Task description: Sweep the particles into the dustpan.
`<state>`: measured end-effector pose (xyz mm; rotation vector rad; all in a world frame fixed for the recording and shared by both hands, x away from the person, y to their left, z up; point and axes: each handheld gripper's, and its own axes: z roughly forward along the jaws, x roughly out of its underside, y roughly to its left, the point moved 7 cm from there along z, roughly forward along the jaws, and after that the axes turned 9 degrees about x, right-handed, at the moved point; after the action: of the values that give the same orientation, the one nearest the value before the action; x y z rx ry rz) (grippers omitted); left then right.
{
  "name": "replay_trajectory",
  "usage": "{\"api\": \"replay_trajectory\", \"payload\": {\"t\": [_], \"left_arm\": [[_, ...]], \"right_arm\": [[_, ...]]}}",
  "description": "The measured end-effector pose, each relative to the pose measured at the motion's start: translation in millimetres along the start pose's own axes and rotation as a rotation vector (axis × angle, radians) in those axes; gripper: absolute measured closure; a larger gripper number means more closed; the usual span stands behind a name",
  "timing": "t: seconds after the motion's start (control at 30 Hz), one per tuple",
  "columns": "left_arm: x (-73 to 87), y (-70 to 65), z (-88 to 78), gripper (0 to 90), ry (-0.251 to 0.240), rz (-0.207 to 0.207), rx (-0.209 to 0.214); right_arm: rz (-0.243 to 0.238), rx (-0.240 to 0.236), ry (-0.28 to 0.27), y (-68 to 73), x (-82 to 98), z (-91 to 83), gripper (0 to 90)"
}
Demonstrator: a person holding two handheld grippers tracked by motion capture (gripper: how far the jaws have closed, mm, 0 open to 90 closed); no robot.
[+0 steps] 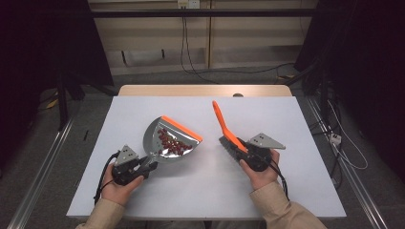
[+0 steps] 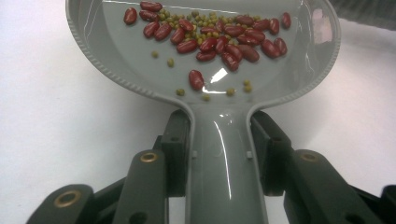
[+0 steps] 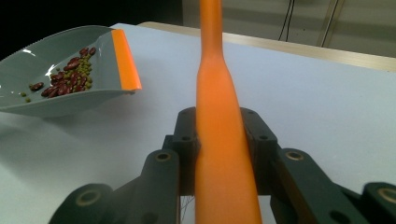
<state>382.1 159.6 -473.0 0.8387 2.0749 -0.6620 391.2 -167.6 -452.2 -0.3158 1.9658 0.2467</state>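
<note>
A grey dustpan (image 1: 152,135) with an orange front lip (image 1: 181,128) sits tilted at the table's left middle. It holds red beans (image 1: 171,142) and small green ones. My left gripper (image 1: 151,165) is shut on the dustpan's handle (image 2: 219,168), with the pan (image 2: 116,56) and beans (image 2: 219,39) just ahead of the left gripper (image 2: 219,135). My right gripper (image 1: 241,146) is shut on an orange brush (image 1: 223,123), its handle pointing up and away and its dark bristles (image 1: 229,148) low. In the right gripper view the right gripper (image 3: 219,126) clamps the brush handle (image 3: 217,79), and the dustpan (image 3: 51,105) lies to the left.
The work surface is a white sheet (image 1: 200,191) on a wooden table whose far edge (image 1: 205,90) shows behind it. Cables (image 1: 191,67) run over the floor beyond the table. Dark stands flank both sides.
</note>
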Motion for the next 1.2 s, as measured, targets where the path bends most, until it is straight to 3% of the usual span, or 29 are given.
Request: {"api": "replay_trajectory", "payload": {"t": [0.53, 1.2], "left_arm": [[4.2, 21.6, 0.1, 62.7, 0.008, -0.075, -0.109], [7.0, 35.3, -4.5, 62.7, 0.007, -0.131, -0.166]], "right_arm": [[0.004, 0.024, 0.002, -10.7, 2.9, -4.6, 71.3], [0.012, 0.037, 0.004, -18.7, 4.9, -6.7, 71.3]]}}
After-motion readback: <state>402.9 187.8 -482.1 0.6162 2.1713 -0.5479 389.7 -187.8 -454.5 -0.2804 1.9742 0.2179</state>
